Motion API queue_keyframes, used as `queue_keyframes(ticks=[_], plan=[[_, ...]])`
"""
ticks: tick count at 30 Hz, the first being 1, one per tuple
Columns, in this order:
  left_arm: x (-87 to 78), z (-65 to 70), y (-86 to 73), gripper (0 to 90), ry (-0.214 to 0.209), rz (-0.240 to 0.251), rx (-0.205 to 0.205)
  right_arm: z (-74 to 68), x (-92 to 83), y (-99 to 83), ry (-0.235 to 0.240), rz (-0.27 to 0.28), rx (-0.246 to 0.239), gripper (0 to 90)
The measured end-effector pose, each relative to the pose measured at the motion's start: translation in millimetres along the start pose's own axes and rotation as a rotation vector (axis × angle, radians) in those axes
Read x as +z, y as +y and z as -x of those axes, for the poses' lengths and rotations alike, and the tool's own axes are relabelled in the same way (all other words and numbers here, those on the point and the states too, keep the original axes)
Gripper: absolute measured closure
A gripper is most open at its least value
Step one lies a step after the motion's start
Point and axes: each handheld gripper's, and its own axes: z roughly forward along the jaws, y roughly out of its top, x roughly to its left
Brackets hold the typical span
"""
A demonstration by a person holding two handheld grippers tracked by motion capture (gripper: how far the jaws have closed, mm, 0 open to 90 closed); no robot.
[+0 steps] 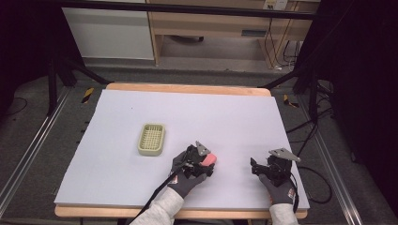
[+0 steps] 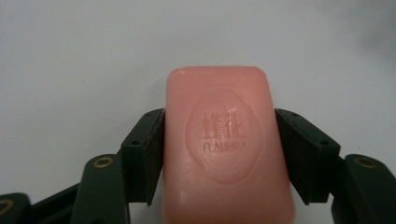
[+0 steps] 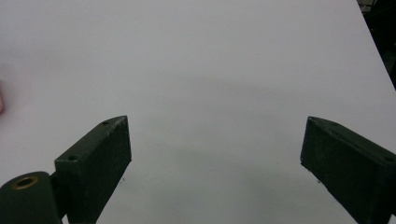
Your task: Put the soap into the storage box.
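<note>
A pink soap bar with a stamped oval emblem lies lengthwise between the jaws of my left gripper, and both pads press on its long sides. In the high view the left gripper sits at the front middle of the table with the soap bar in it, low over the sheet. My right gripper rests near the front right, its jaws wide apart. Nothing but bare sheet lies between the jaws of the right gripper. A sliver of the pink soap bar shows at that view's left edge.
A pale green slotted soap dish stands left of the left hand, with nothing in it. A pale sheet covers the wooden table. Black cables trail off the front edge, and dark frames and cables stand beside the table.
</note>
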Motion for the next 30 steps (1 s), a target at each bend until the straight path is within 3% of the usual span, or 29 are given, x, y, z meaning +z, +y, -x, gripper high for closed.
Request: queue_keyframes(ticks=[9,13,18,30], plan=[[-0.8,-1.6,2.1,35.2,-0.007,0.0,0.032,-0.1,-0.2,0.0,0.002,0.0,0.003,9.0],[1.3,-1.8,5.4,32.7,-0.011,-0.026,0.048,0.0,0.0,0.0,0.001,-0.001,0.001,9.0],[6.9,-2.4,4.4,33.3,-0.02,-0.056,0.057,0.1,0.0,0.0,0.002,-0.002,0.001,9.0],[7.0,-3.1,6.8,37.1,-0.026,-0.07,0.064,-0.3,0.5,0.0,0.004,-0.006,0.001,8.9]])
